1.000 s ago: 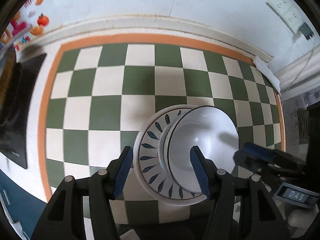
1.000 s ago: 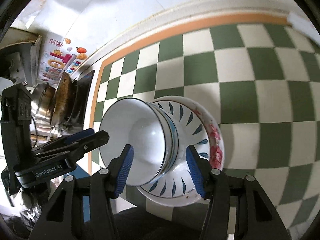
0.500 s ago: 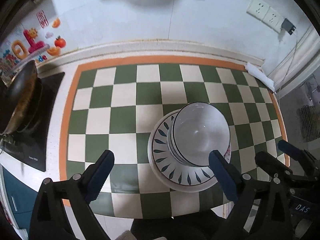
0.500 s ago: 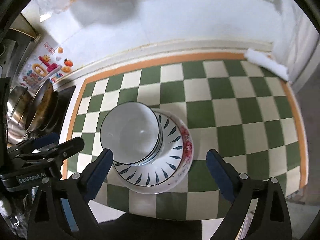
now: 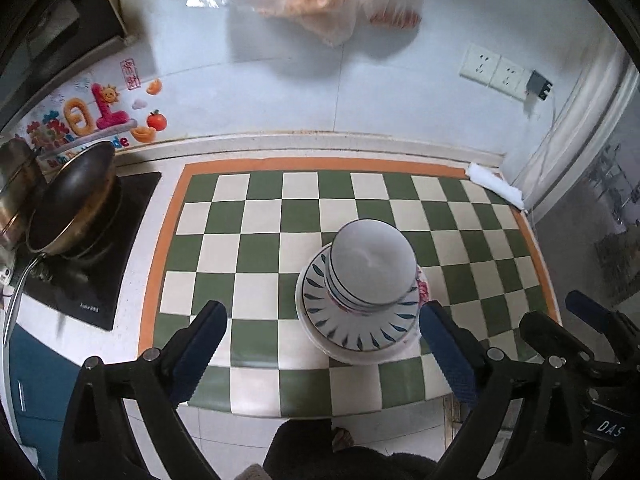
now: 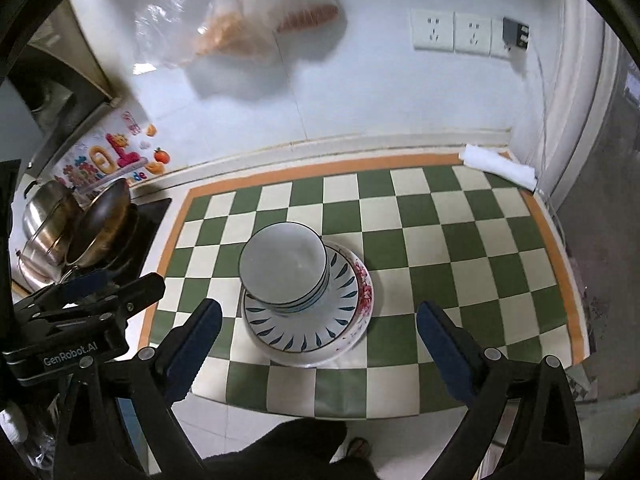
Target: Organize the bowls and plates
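Bowls [image 5: 370,266] nested on stacked plates [image 5: 360,330] sit at centre frame on the checked mat [image 5: 256,248], consolidated to one tidy pile, while left gripper [image 5: 320,344] and right gripper [image 6: 318,340] hang above, jaws just spread wide, holding nothing.

My right gripper [image 6: 318,322] hangs above the green-and-cream checkered mat [image 6: 440,240], its blue-padded jaws wide apart and gripping nothing. Between them in view, nested white bowls [image 6: 284,268] sit on a leaf-patterned white plate [image 6: 340,300], stacked on a red-flowered plate [image 6: 366,288]. My left gripper [image 6: 92,292] shows at left, near a dark frying pan [image 6: 102,216] and a steel pot [image 6: 44,216].
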A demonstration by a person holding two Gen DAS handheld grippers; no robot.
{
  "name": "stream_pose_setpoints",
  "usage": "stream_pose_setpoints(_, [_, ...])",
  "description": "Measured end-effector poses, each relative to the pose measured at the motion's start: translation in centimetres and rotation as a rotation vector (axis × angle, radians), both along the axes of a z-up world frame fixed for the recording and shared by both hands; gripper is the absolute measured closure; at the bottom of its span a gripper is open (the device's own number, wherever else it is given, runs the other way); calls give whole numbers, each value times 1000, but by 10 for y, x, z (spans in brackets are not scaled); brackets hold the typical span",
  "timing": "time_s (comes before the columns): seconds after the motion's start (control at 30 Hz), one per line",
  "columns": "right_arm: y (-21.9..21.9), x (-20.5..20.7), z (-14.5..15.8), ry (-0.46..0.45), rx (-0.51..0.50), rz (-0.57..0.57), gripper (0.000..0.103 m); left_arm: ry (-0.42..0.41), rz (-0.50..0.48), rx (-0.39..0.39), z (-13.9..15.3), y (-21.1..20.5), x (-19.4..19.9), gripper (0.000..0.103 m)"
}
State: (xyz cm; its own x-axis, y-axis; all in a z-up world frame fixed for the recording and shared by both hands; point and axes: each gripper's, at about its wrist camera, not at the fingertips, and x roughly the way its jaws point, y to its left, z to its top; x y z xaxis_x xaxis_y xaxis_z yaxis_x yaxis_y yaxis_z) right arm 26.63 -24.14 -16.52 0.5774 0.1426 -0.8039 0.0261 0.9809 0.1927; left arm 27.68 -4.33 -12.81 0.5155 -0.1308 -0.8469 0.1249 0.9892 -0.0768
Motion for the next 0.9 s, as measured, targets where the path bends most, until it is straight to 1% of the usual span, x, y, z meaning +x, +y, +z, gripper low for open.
stream_pose_setpoints(0.17, [-4, -40, 21, -37, -11, 20, 3, -80, 35, 29, 22, -2, -45, 4])
stream_pose_setpoints(0.23, [-4, -59, 30, -57, -31, 26, 3, -103, 52, 35, 30, -2, -61, 4])
stream_pose_setpoints(0.37, [-1, -92, 46, -82, -46, 38, 2, -127, 69, 14, 47, 4, -91, 4])
stream_pose_setpoints(0.47, [3, -117, 57, -99, -52, 44, 2, -152, 77, 20, 60, 9, -115, 4])
stream_pose_setpoints(0.63, [9, -161, 77, -132, -58, 44, 2, -167, 84, 26, 71, 19, -153, 4])
stream_pose_setpoints(0.8, [17, -200, 94, -163, -73, 26, 2, -182, 85, 42, 79, 35, -191, 4])
stream_pose_setpoints(0.9, [23, -224, 104, -181, -77, 13, 2, -201, 86, 70, 84, 44, -211, 4])
